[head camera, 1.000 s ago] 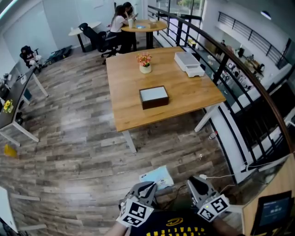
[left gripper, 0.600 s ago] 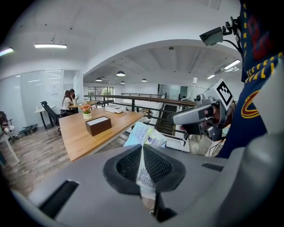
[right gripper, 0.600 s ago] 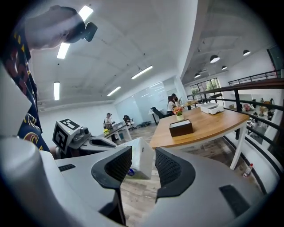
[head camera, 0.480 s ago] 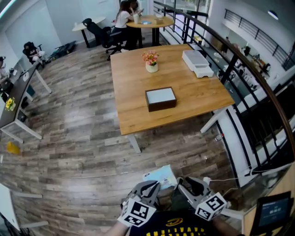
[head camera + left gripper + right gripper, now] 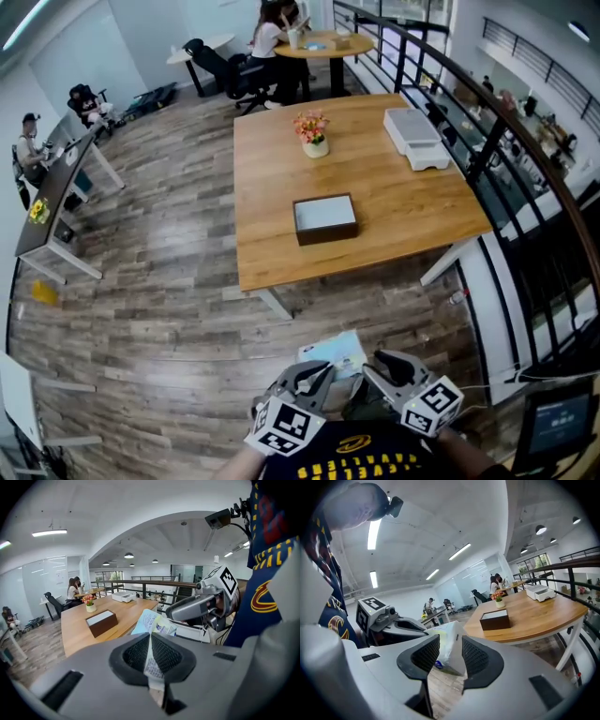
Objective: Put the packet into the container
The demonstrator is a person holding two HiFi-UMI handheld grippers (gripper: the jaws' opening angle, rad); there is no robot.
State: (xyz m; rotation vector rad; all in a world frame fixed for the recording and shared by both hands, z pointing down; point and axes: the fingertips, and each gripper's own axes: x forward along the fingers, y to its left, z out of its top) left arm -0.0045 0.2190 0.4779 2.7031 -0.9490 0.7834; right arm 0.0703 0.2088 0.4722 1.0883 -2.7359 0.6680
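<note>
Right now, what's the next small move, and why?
Probably carry the packet forward toward the container: the left gripper is shut on it, and the container stands on the table, well ahead.

I'm in an open-plan office: beyond my left tongs (image 5: 315,377) stands a big wooden worktop (image 5: 375,178). Farther off, people (image 5: 272,28) sit at a round table (image 5: 328,44) with swivel chairs (image 5: 211,61). Desks (image 5: 56,192) are left, a railing (image 5: 469,103) right.
</note>
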